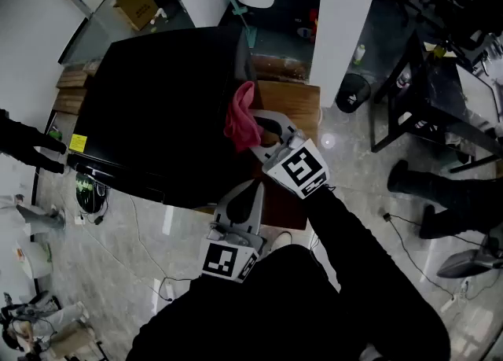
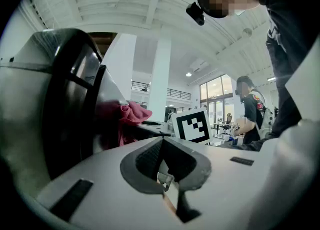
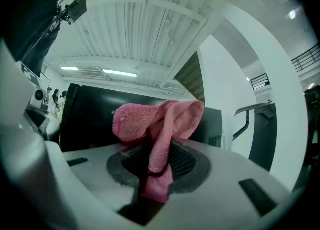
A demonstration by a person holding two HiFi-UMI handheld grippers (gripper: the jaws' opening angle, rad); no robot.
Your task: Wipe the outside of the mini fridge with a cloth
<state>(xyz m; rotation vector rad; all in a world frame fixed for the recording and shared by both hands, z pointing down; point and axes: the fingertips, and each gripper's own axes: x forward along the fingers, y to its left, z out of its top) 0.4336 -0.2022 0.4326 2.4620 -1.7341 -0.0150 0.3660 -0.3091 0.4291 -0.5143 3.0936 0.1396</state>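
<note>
From above, the black mini fridge [image 1: 157, 108] fills the middle of the head view. A pink cloth [image 1: 241, 119] hangs at the fridge's right edge, and my right gripper [image 1: 262, 133] is shut on it. In the right gripper view the cloth [image 3: 160, 121] bunches up out of the closed jaws of that gripper [image 3: 156, 166], with the fridge's dark side [image 3: 92, 119] just behind. My left gripper [image 1: 238, 208] is lower down, near the fridge's front corner, shut and holding nothing. The left gripper view shows its closed jaws [image 2: 162, 163], the cloth [image 2: 127, 116] and the right gripper's marker cube [image 2: 194, 125].
A wooden stand [image 1: 292, 104] is beside the fridge on the right. Behind it rise a white pillar [image 1: 346, 21] and a black bin [image 1: 352, 92]. A black desk frame [image 1: 424, 92] and a person's legs [image 1: 448, 190] are at the right. Cables [image 1: 149, 233] trail across the floor.
</note>
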